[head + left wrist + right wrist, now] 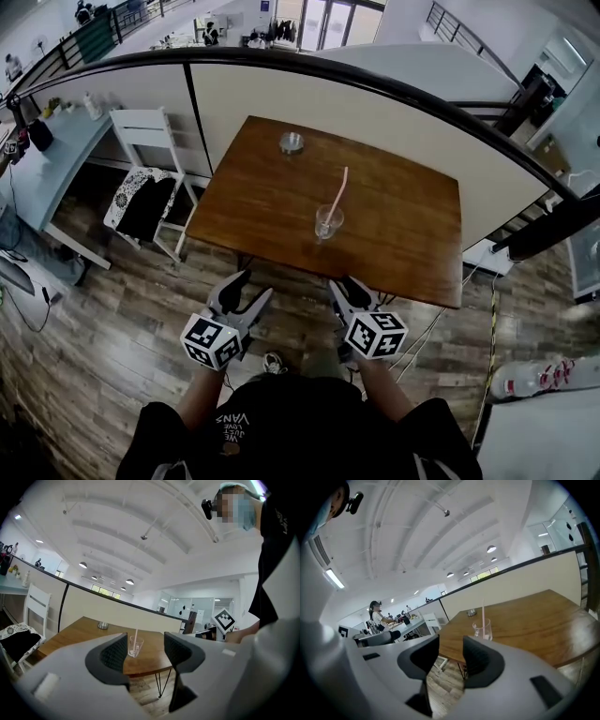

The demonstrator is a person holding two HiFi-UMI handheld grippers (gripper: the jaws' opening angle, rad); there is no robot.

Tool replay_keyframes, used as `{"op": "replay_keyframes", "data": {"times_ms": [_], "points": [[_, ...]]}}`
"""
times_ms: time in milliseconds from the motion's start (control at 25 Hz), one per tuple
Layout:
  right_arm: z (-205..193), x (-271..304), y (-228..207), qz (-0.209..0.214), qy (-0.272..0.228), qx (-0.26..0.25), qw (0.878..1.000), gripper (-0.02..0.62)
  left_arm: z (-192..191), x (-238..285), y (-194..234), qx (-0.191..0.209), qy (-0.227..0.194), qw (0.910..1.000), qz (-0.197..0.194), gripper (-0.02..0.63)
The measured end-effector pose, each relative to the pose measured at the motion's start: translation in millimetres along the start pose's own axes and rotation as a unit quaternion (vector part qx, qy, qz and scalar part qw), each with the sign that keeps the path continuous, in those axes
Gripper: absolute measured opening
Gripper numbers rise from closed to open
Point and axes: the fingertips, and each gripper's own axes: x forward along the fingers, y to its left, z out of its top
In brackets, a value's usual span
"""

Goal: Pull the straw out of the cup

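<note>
Two grippers, both empty, hang over the wooden floor short of the table's near edge, well apart from the cup. The cup stands upright mid-table with the pink straw leaning in it. The left gripper has its jaws wide, and its view frames the distant cup between them. The right gripper has a narrower gap, with the cup to its right. Only the right gripper view shows a seated person.
</note>
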Motion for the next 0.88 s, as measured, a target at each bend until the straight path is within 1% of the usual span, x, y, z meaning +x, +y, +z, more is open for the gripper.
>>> {"op": "replay_keyframes", "data": {"times_ms": [200, 360, 640, 880], "points": [[5.6, 13.0, -10.0, -0.009, 0.002, -0.001, 1.0, 0.132, -3.2, 16.0, 7.9, -0.006, 0.009, 0.9999, -0.01, 0.229], [13.7, 26.9, -26.1, -0.015, 0.003, -0.002, 1.0, 0.132, -1.6, 35.5, 13.7, -0.007, 0.008, 0.9998, -0.016, 0.229], [37.4, 61.7, -59.6, -0.006, 0.015, -0.007, 1.0, 0.132, 3.5, 78.8, 29.7, -0.015, 0.008, 0.9998, -0.003, 0.229], [48.8, 93.0, -89.0, 0.005, 0.039, -0.01, 0.999, 0.132, 8.3, 122.8, 38.2, -0.022, 0.009, 0.9997, 0.002, 0.229]]}}
